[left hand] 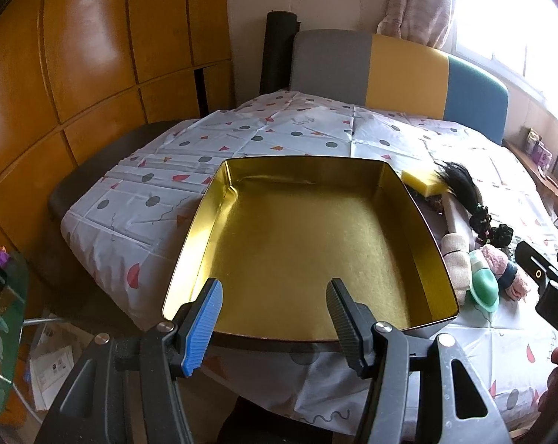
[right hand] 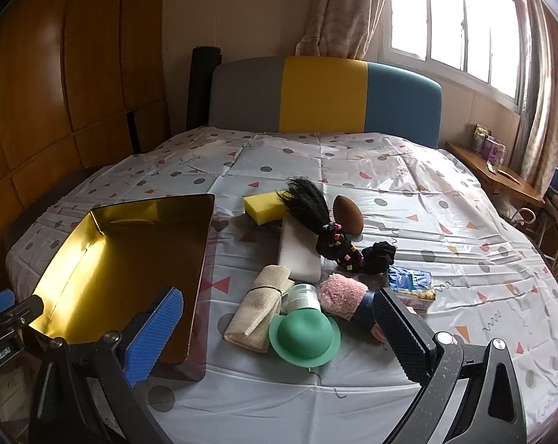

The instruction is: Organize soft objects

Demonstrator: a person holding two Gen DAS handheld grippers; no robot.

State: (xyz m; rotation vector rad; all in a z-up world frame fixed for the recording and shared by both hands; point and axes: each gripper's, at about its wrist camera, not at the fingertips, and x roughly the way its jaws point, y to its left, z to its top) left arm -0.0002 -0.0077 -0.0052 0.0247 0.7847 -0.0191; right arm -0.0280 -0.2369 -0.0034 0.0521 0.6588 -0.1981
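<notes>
The step in hand looks like the first pick: the tin (right hand: 123, 259) is empty and every soft thing lies on the sheet (right hand: 353, 388) beside it.

Going left to right. The left gripper (left hand: 275, 314) hangs over the tin's near rim, jaws well apart, nothing between them. It holds nothing and looks placed to steady the tin, so it is best kept there, clear of the inside.

The right gripper (right hand: 282, 333) is wide open too and empty. Between its 2 jaws in the right wrist view, but farther off and not touched, lie the cloth roll (right hand: 258, 307), the green cap (right hand: 304, 336) and the pink fluff (right hand: 343, 294). Behind them are the white pad (right hand: 297, 255), the sponge (right hand: 264, 203), the black hair (right hand: 312, 203) and the tissue pack (right hand: 414, 285).

To do it well, pick 1 item, not the cluster. The cloth roll sits nearest the tin; come down with a jaw on each long side, missing the cap that touches it, and squeeze gently since it will give.
</notes>
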